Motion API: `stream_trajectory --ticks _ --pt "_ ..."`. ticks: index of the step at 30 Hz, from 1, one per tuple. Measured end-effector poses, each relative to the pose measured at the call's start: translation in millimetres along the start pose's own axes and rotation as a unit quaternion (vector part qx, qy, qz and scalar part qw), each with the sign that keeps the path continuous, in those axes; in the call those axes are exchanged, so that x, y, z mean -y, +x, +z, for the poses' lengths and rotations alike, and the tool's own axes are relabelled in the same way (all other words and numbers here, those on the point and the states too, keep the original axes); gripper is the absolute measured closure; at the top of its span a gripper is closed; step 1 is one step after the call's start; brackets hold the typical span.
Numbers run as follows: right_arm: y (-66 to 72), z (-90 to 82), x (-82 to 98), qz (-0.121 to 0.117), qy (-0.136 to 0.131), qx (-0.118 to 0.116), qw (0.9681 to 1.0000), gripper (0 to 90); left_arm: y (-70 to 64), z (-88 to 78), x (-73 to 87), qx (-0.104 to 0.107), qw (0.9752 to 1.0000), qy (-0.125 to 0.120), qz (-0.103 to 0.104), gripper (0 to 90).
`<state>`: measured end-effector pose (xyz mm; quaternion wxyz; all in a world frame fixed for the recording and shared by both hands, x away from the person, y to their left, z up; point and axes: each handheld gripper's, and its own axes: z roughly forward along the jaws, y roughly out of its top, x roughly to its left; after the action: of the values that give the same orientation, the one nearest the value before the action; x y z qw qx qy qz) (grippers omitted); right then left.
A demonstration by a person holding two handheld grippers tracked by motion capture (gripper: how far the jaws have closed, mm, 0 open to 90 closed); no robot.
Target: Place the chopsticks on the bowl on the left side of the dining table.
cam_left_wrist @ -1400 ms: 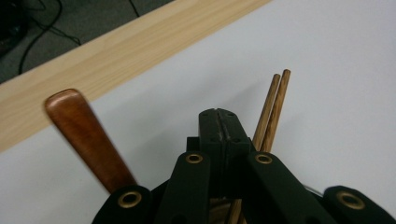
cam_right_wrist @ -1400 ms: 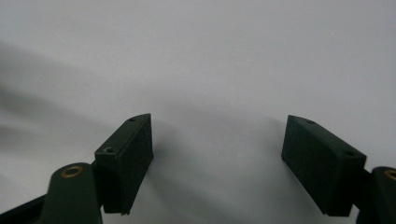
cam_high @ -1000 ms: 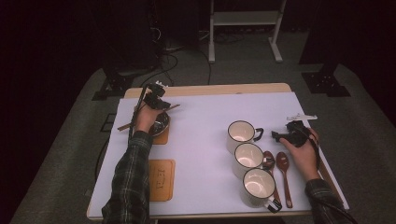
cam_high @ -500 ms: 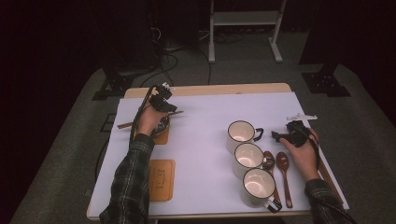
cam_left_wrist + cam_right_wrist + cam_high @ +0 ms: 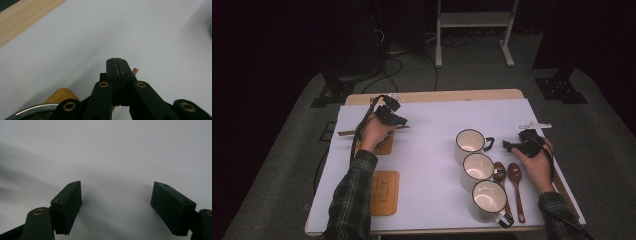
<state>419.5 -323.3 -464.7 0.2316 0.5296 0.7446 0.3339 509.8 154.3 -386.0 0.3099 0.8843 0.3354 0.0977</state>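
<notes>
A wooden worktop covered by a white sheet, seen from above; a person's two forearms in plaid sleeves come in from the 6 o'clock edge.

The work in hand appears to be laying out tableware, and it looks only partly done.

Around 4 o'clock, three cream mugs stand in a slanting row, each touching the next: far mug, middle mug, near mug. All three are upright and look empty, with pale bare insides. None sits on a coaster.

Two brown coasters lie on the left side. The near coaster, at about 8 o'clock, is bare. The far coaster, at about 10 o'clock, is mostly under the left hand.

Two wooden spoons lie flat just to the 3 o'clock side of the mugs, bowls pointing to 12 o'clock, untouched.

In the left gripper view, the rim of a metal bowl shows beside the far coaster; its contents cannot be made out.

A thin wooden stick, probably a chopstick, lies level across the 10 o'clock area. The left hand-held gripper has its jaws clamped together on it, one end poking out beyond the jaws.

The right hand-held gripper, at 3 o'clock, has its jaws spread wide with nothing between them, just above the white sheet.
</notes>
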Motion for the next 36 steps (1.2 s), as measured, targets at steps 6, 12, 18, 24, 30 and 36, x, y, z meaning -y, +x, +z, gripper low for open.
stream_trajectory --ticks 6,12,18,24,30,36 --pt "0.0 0.0 0.0 0.000 0.000 0.000 1.0000 23.1 -7.7 -5.4 6.0 0.002 1.0000 -0.002 0.006 89.2" --pt "0.1 0.0 0.0 0.000 0.000 0.000 1.0000 23.1 -11.7 -10.9 9.6 0.000 0.9999 -0.009 0.007 88.9" --pt "0.1 0.0 0.0 0.000 0.000 0.000 1.0000 23.1 -15.3 -23.3 10.5 0.001 0.9994 -0.033 0.008 84.5" --pt "0.1 0.0 0.0 0.000 0.000 0.000 1.0000 23.1 -22.9 -34.4 14.3 0.006 0.9987 -0.051 0.009 75.1" --pt "0.1 0.0 -0.2 0.000 0.001 0.000 1.0000 23.1 -35.6 -44.6 18.4 0.019 0.9976 -0.066 0.007 62.8" --pt "0.1 0.1 -0.4 0.001 0.002 0.000 1.0000 23.1 -54.4 -50.3 25.3 0.014 0.9974 -0.071 0.009 47.8"
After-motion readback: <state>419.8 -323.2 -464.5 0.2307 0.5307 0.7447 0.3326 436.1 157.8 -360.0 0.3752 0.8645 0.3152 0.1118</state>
